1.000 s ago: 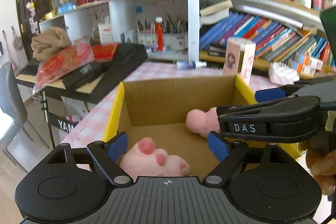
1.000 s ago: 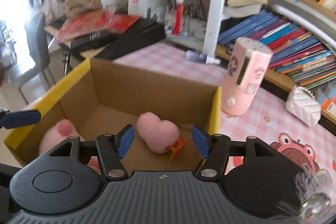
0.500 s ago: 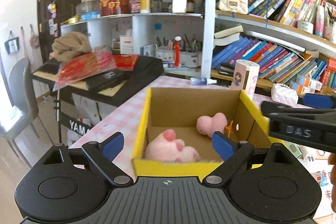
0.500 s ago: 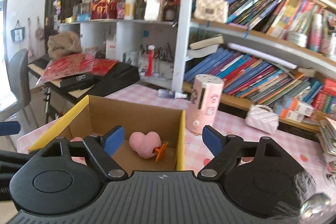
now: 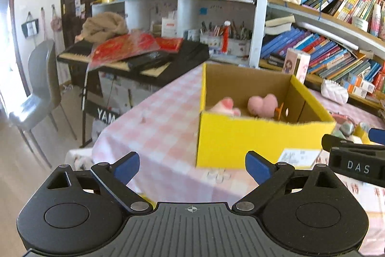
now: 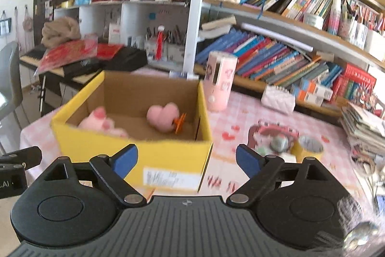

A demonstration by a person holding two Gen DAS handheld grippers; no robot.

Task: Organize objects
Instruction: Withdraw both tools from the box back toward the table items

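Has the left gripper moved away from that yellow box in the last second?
Yes. The left gripper has pulled back: its jaws were over the yellow box, and now the whole box sits ahead of them on the checked table.

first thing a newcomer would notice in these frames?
The bright yellow cardboard box on the pink checked tablecloth, straight ahead of both open tongs, the left and the right. Inside it lie a pink heart-shaped plush toward the back right and a pink paw-shaped plush at the left. Behind, the shelves crammed with colourful books fill the right side.
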